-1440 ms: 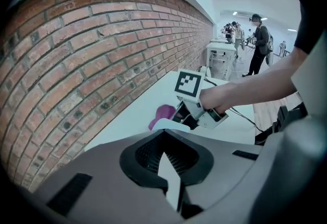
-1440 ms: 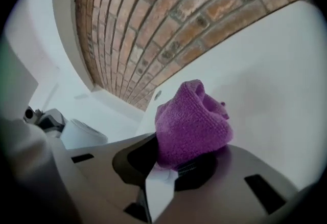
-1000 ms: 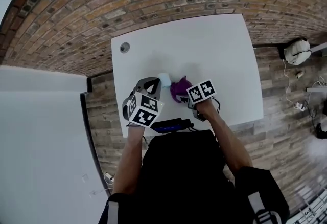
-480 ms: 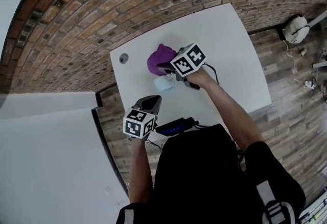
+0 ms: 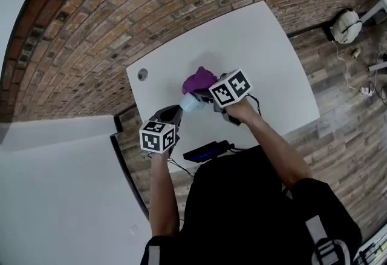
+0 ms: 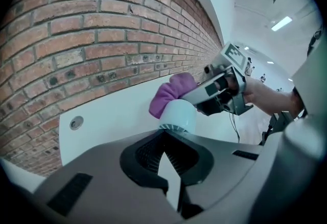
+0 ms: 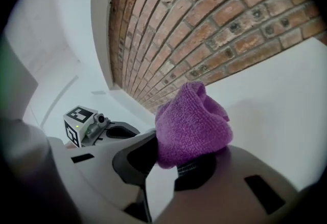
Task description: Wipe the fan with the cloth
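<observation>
Both my tongs were clamped: left tongs (image 6: 164, 141) on the fan (image 6: 179, 114) (to steady it), right tongs (image 7: 166, 161) on the cloth (image 7: 191, 120) for wiping.

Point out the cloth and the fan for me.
cloth (image 7: 191, 120), right gripper view, middle of the bunched purple fabric
fan (image 6: 179, 114), left gripper view, side of its pale round body

- Red brick wall (image 5: 121, 9) runs behind the white table (image 5: 266, 58)
- Wood-plank floor (image 5: 341, 91) lies under it
- White panel (image 5: 54, 197) stands at the left
- Ceiling strip light (image 6: 282, 23) glows
</observation>
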A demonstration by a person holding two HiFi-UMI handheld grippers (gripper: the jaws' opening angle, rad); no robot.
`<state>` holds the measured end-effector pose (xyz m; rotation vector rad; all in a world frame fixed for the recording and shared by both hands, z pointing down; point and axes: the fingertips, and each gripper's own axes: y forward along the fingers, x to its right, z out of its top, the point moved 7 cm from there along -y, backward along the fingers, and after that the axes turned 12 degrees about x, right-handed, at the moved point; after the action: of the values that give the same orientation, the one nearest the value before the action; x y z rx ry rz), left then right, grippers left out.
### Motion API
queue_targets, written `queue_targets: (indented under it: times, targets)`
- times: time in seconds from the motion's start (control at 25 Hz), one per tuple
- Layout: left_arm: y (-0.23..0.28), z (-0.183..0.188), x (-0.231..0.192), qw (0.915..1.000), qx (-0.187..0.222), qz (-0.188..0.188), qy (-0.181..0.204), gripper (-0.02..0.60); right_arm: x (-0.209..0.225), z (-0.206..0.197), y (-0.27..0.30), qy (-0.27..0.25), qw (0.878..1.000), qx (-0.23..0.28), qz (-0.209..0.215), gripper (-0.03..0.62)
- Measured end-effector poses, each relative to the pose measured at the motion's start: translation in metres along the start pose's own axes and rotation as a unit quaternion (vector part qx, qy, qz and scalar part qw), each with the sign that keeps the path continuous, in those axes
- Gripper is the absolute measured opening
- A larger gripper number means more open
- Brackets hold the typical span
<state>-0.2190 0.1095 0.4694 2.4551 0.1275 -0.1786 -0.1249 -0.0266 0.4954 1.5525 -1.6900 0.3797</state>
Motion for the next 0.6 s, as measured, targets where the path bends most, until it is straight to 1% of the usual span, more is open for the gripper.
queue_targets:
  times: [0.08,0.16,0.2,0.24,0.32,0.4,0.44,0.48,0.52,0.6]
  targets:
    - [0.002,0.005,-0.004,1.0,0.003,0.007,0.0,0.002,0.008,-0.011,-0.012,0.036,0.999,0.028,-0.022,0.069]
    - [-0.005,0.013,-0.006,0.9996,0.01,0.025,0.006,0.002,0.021,-0.016,-0.028,0.07,0.994,0.058,-0.054,0.069]
    - [-0.011,0.02,-0.005,0.9991,0.014,0.036,0.019,0.002,0.024,-0.014,-0.035,0.08,0.992,0.073,-0.065,0.069]
    - [-0.017,0.029,0.0,0.9982,0.02,0.042,0.037,0.002,0.023,-0.009,-0.042,0.083,0.99,0.089,-0.066,0.069]
    - [-0.018,0.045,0.014,0.9955,0.019,0.039,0.084,0.002,0.009,0.007,-0.048,0.071,0.99,0.111,-0.04,0.069]
    - [-0.005,0.047,0.026,0.9917,-0.005,0.027,0.125,0.002,-0.014,0.021,-0.043,0.049,0.993,0.11,-0.003,0.069]
    - [0.001,0.045,0.029,0.99,-0.018,0.024,0.138,0.002,-0.023,0.022,-0.038,0.038,0.994,0.1,0.007,0.069]
    - [0.004,0.043,0.03,0.9887,-0.026,0.025,0.145,0.002,-0.029,0.019,-0.032,0.028,0.996,0.087,0.007,0.069]
    - [0.006,0.042,0.031,0.9875,-0.031,0.028,0.152,0.002,-0.031,0.013,-0.026,0.019,0.997,0.075,-0.003,0.069]
    - [0.005,0.042,0.029,0.9844,-0.04,0.033,0.168,0.002,-0.022,-0.003,-0.019,0.015,0.997,0.069,-0.033,0.069]
